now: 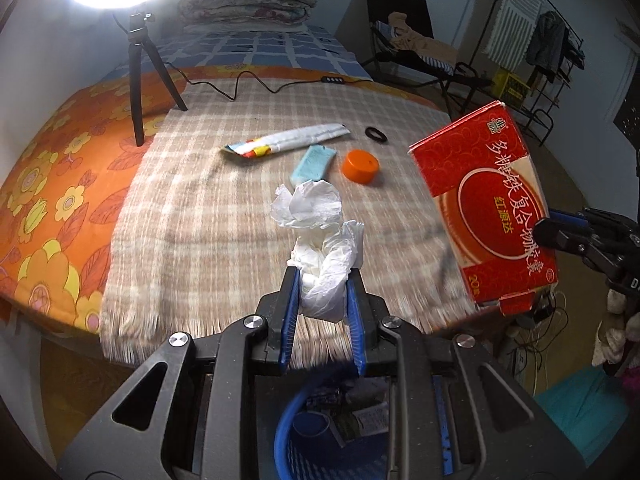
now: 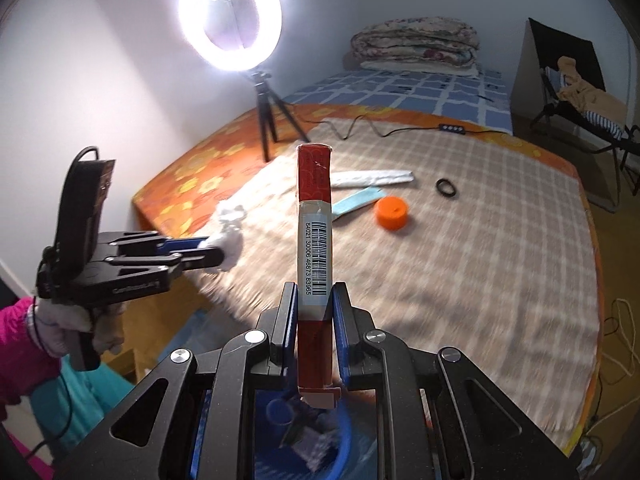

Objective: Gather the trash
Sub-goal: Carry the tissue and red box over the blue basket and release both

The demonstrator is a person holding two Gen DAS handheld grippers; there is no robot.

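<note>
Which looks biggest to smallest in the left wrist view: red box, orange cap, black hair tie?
1. red box, though it is held nearer the camera
2. orange cap
3. black hair tie

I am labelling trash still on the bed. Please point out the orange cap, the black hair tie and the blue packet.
orange cap (image 1: 360,165), left wrist view, flat top.
black hair tie (image 1: 376,134), left wrist view, its band.
blue packet (image 1: 312,164), left wrist view, middle of its face.
</note>
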